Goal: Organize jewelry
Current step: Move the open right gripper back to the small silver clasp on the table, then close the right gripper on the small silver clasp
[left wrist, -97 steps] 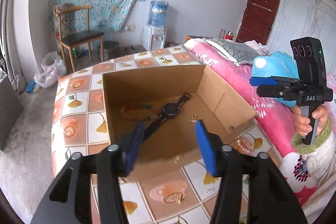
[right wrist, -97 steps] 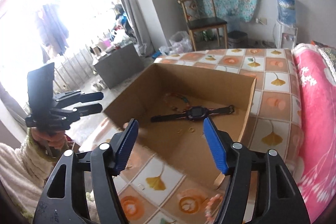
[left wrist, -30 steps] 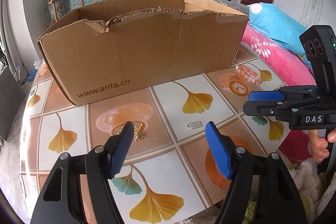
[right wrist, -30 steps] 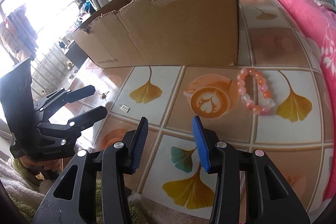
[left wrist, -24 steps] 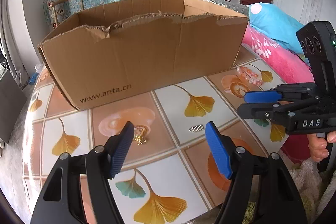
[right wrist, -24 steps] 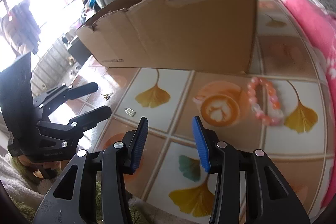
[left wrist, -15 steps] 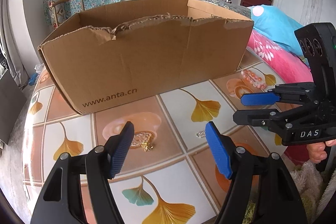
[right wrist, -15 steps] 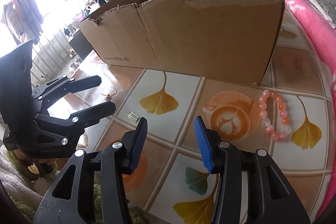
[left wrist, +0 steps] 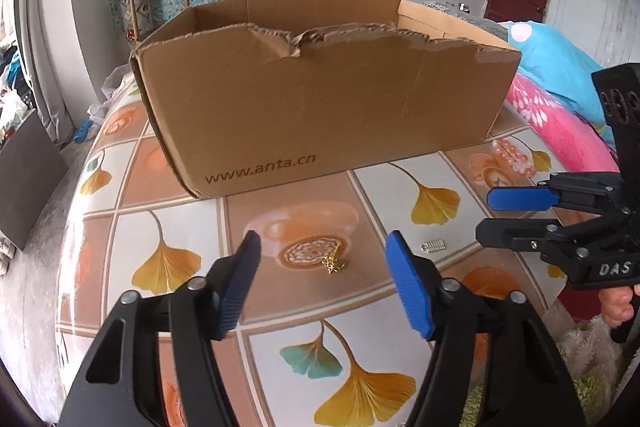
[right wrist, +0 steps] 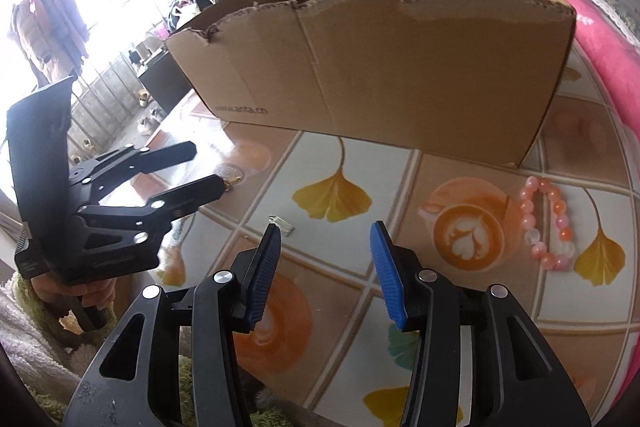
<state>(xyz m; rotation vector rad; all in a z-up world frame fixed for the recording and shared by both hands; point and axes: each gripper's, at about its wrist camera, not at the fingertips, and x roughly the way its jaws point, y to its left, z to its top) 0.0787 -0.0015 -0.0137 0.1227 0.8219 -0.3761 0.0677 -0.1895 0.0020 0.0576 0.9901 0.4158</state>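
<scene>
One gold trinket on the bench, near side of the cardboard box, lying between the blue pads of the left tool but untouched; jaws apart, just narrowed. One small silver clasp a little to its right. One pink bead bracelet farther right, by the box's near right corner. Right tool half open, empty, over bare bench. Pink bed along the right edge.
</scene>
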